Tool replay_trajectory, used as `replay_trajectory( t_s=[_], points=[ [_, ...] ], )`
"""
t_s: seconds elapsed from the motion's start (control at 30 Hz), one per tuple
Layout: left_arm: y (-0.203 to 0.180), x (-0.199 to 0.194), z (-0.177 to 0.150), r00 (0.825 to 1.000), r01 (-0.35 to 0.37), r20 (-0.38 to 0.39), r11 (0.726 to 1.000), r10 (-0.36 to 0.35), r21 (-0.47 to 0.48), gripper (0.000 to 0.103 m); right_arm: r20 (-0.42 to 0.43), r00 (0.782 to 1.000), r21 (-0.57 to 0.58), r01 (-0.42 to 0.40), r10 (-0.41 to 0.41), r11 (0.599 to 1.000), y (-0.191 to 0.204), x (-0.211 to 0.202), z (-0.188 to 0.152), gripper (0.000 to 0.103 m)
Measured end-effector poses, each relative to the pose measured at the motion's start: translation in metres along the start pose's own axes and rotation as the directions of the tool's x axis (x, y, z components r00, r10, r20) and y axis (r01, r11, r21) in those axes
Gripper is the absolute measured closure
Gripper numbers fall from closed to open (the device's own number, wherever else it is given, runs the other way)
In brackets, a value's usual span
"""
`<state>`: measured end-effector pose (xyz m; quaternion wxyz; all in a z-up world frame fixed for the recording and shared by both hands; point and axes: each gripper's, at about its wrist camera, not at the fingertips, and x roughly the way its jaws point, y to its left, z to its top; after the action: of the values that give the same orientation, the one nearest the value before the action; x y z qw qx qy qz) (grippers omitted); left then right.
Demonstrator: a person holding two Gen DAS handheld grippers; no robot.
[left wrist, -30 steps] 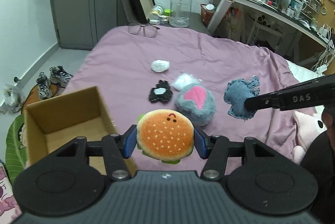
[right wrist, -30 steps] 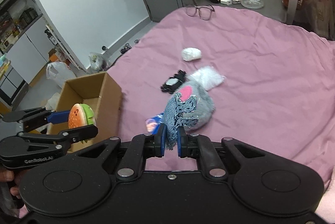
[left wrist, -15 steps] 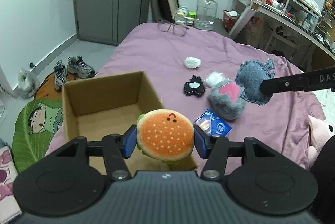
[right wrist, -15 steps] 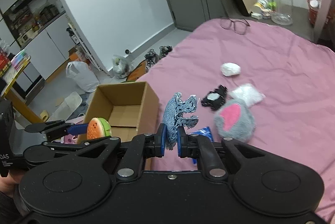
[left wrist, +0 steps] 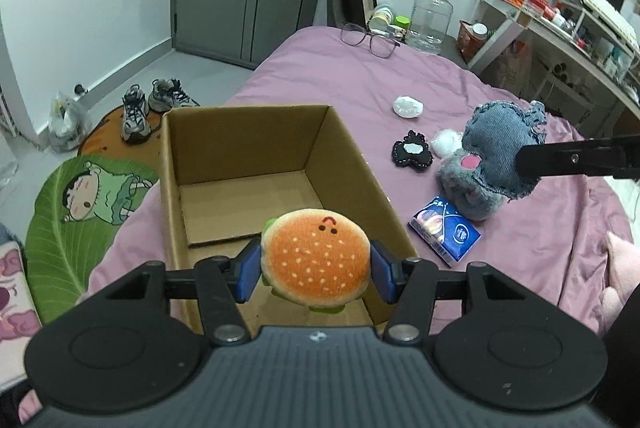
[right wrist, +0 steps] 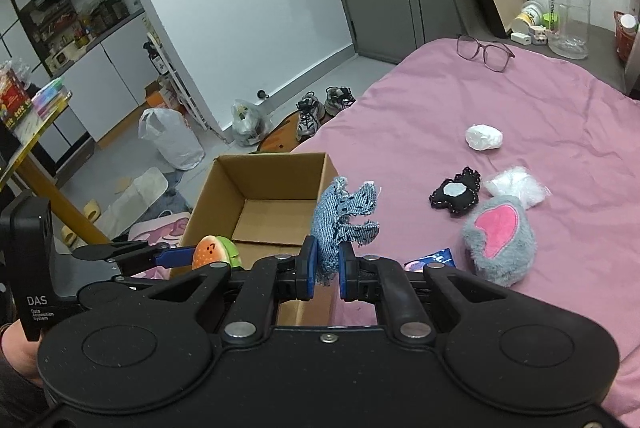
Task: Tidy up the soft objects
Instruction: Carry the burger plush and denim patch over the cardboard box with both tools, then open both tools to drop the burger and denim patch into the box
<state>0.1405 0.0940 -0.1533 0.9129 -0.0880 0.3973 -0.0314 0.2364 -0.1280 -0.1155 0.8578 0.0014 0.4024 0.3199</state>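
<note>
Left wrist view: your left gripper [left wrist: 314, 270] squeezes the hamburger plush [left wrist: 315, 260] across its bun, above the cardboard box [left wrist: 352, 147]; soft, light, compressible. Right gripper [right wrist: 325, 268] pinches the limp denim plush [right wrist: 344, 216].

Both tools are matte black plastic with blue pads on the fingers. The left tool [left wrist: 315, 270] has a ribbed grey top, two round caps and silver screws at the finger pivots. The right tool [right wrist: 324, 268] looks alike; the left tool's handle, at lower left of the right view, bears white "DAS" lettering.
</note>
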Motion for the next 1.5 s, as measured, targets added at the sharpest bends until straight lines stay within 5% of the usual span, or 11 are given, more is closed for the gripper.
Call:
replay_trajectory(
  t_s=[0.37, 0.77, 0.83, 0.9, 1.23, 1.5],
  points=[
    [0.02, -0.008, -0.004, 0.999, 0.018, 0.046, 0.997, -0.015, -0.069, 0.037, -0.008, 1.0, -0.029, -0.023, 0.023, 0.999, 0.027, 0.015, 0.0, 0.092],
    [0.051, -0.044, -0.001, 0.992, -0.078, 0.087, 0.988, 0.09, -0.133, 0.032, -0.036, 0.994, -0.054, -0.106, 0.104, 0.993, 0.059, 0.043, 0.003, 0.09],
    [0.055, -0.047, -0.002, 0.992, -0.089, 0.081, 0.985, 0.101, -0.146, 0.032, -0.033, 0.993, -0.067, -0.118, 0.116, 0.991, 0.062, 0.045, 0.004, 0.082],
    [0.057, -0.048, -0.002, 0.991, -0.096, 0.076, 0.984, 0.108, -0.151, 0.032, -0.036, 0.992, -0.065, -0.119, 0.117, 0.991, 0.062, 0.044, 0.005, 0.052],
    [0.046, -0.049, 0.003, 0.993, -0.11, 0.033, 0.983, 0.116, -0.149, 0.03, -0.022, 0.997, 0.002, -0.069, 0.069, 0.998, 0.03, 0.02, -0.001, 0.047],
    [0.025, -0.06, 0.008, 0.991, -0.122, 0.044, 0.981, 0.13, -0.149, 0.019, 0.029, 1.0, 0.02, -0.004, 0.003, 1.0, 0.006, -0.011, -0.005, 0.024]
  ],
)
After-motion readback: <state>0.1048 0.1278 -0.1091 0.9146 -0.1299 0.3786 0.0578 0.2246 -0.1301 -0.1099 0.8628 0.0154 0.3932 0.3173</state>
